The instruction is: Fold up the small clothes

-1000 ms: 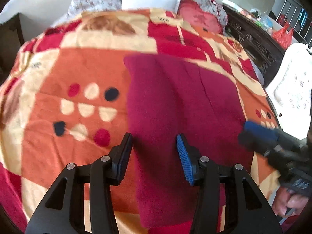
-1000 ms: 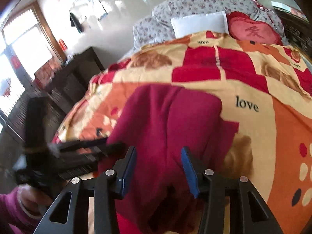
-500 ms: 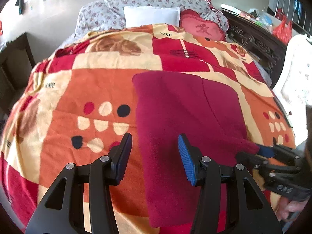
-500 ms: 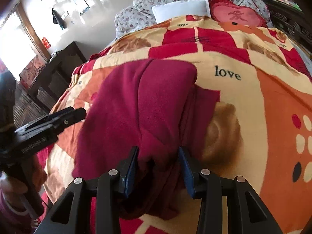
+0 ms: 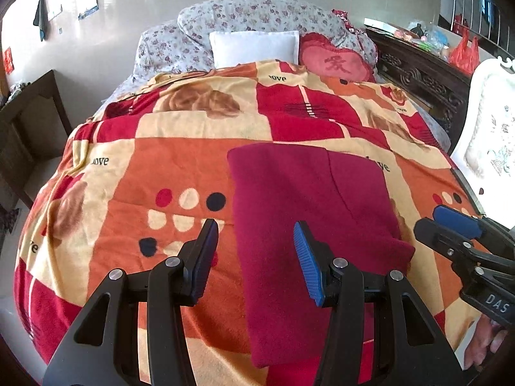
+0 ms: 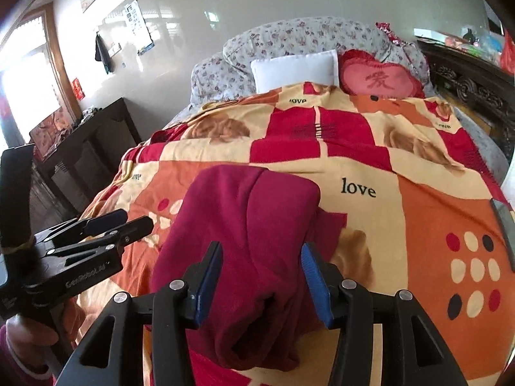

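The dark red garment (image 5: 309,212) lies folded lengthwise on the patterned blanket (image 5: 180,160) of the bed, near its foot edge and towards the right side. My left gripper (image 5: 256,255) hovers above its left edge, jaws apart and empty. My right gripper (image 6: 261,276) straddles the bunched near end, jaws opening, pads clear of the cloth.
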`<state>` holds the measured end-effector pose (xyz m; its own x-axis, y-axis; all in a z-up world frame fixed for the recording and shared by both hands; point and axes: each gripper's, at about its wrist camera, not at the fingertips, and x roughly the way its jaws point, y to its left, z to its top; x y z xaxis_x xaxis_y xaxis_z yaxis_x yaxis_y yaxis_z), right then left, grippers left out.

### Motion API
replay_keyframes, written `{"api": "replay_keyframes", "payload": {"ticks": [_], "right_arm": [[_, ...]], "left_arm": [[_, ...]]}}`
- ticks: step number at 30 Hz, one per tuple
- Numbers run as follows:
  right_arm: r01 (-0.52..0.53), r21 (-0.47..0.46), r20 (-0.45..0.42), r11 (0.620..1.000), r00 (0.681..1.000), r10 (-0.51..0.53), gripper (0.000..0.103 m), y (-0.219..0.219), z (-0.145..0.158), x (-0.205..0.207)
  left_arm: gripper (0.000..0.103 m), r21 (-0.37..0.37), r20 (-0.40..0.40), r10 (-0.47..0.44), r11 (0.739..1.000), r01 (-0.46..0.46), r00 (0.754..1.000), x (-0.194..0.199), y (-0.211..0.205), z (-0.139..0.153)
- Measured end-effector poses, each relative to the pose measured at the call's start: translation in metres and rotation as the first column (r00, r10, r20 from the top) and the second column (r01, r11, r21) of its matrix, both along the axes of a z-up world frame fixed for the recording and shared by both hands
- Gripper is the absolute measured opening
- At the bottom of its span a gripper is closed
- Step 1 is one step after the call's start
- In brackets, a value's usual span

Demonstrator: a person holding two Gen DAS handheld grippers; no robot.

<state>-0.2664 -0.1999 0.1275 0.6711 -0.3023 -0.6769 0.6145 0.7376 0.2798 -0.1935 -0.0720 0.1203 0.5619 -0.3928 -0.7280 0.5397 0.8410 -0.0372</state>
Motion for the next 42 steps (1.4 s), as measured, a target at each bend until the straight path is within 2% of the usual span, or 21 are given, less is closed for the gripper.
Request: {"api": "replay_keyframes", "payload": {"ticks": [16,24,42], "right_arm": [[0.026,-0.045,-0.037,0.999,0.999,-0.028,0.053,0.019,0.003,0.009],[0.034,-0.048,-0.035,0.998,0.999,-0.036,0.059,0.022,0.003,0.007],[0.026,-0.025,-0.048,0.999,0.998,-0.027,0.06,0.022,-0.002,0.009]], "left_arm": [[0.049,-0.005,0.001,0.031,1.0,-0.031,1.0,-0.008,0.014,0.004],[0.049,0.006,0.009,0.03,1.0,-0.03,1.0,-0.01,0.014,0.005],[0.049,0.021,0.0,0.032,0.999,-0.032,0.999,-0.013,0.012,0.0]]}}
